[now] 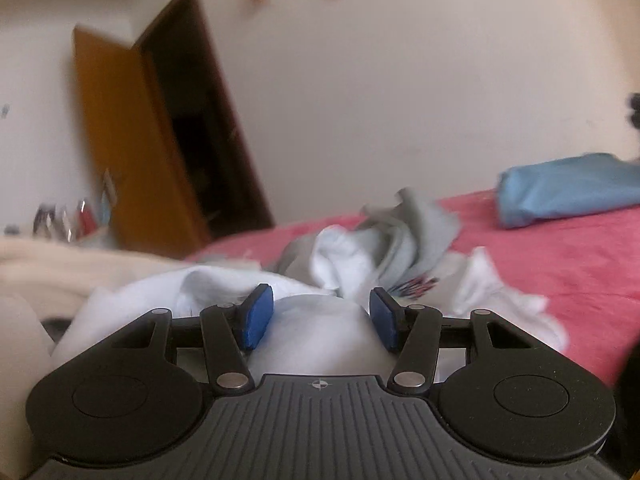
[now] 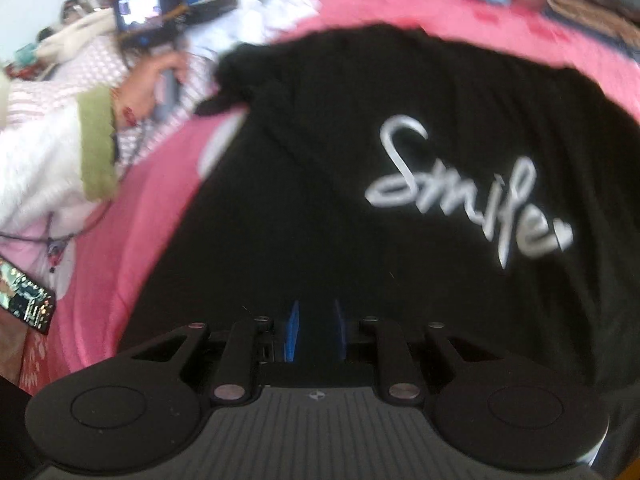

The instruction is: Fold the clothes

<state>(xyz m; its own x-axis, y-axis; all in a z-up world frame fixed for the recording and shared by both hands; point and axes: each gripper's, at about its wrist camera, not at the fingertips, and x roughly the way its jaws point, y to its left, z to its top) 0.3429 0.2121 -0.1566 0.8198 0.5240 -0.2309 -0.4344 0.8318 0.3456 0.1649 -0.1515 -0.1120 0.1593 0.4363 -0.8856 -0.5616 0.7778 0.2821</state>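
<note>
Right wrist view is looking steeply down on a black T-shirt (image 2: 360, 168) lying spread on a pink bed (image 2: 132, 216), its white "Smile" lettering sitting toward 2 o'clock. The right tongs (image 2: 316, 334) are standing narrowly apart with black cloth at and below the blue pads; whether they are pinching a layer cannot be told from this angle. The left tongs (image 1: 320, 318) are standing about half open and gripping nothing, pointing nearly level over a heap of white and grey clothes (image 1: 376, 252).

Judging from this, the risk is an uneven fold: a bunched sleeve at 11 o'clock on the shirt could be getting trapped under the body, and a thin or missed pinch could be letting the cloth slip as it is lifted. The soft bed is giving little backing for a pinch.

Beyond the heap, a folded blue cloth (image 1: 568, 190) is lying at 2 o'clock, and a brown door (image 1: 132, 140) is hanging open in a pale wall at 10 o'clock.
</note>
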